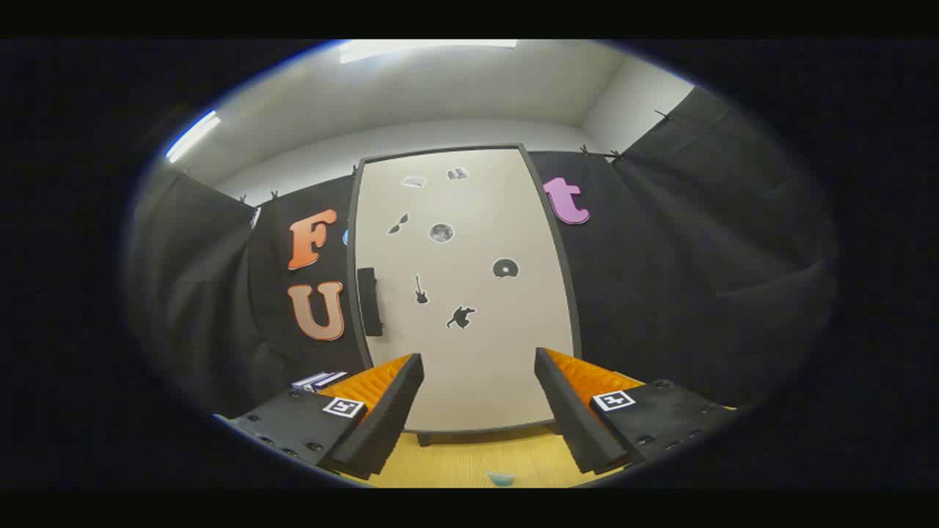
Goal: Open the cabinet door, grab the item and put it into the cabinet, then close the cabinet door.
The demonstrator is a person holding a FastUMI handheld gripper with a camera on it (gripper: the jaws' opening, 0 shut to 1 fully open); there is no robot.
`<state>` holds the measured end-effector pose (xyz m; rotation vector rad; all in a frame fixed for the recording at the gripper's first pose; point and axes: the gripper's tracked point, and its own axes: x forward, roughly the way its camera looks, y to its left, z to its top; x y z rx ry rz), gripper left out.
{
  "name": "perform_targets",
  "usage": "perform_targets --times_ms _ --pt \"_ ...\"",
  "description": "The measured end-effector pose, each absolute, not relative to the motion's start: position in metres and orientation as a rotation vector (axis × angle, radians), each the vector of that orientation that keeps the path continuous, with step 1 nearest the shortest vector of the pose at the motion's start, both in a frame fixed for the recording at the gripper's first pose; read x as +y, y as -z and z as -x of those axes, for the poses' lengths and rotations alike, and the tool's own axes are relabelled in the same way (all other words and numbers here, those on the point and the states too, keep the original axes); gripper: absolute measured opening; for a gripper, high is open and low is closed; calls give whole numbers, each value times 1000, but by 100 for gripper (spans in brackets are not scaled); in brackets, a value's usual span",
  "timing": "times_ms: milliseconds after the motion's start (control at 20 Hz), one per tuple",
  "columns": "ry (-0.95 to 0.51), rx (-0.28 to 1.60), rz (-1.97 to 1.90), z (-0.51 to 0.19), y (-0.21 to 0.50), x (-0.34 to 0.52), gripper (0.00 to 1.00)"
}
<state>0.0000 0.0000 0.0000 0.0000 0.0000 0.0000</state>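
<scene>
Beyond the gripper [478,400], jaws released, the closed cabinet door [469,293] stands upright, handle [369,301] vertical.

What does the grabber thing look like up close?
The gripper has two wedge-shaped fingers with ridged, ribbed inner faces. Each sits on a flat plate with small round screws, and each plate carries a little square black-and-white marker. The fingers stand open, apart, with nothing between them.

Cabinet [469,293] set upright on table [455,462], against booth wall, door shut. Handle [369,301] mounted at door's left edge. Gripper [478,400] held before door, fingers spread, nothing between. Small item [502,479] placed on table, near edge, between fingers.
</scene>
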Motion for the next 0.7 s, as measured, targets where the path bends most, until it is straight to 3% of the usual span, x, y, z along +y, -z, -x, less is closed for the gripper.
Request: perform_targets --times_ms 700 --pt "14 -1 3 -2 0 2 97"
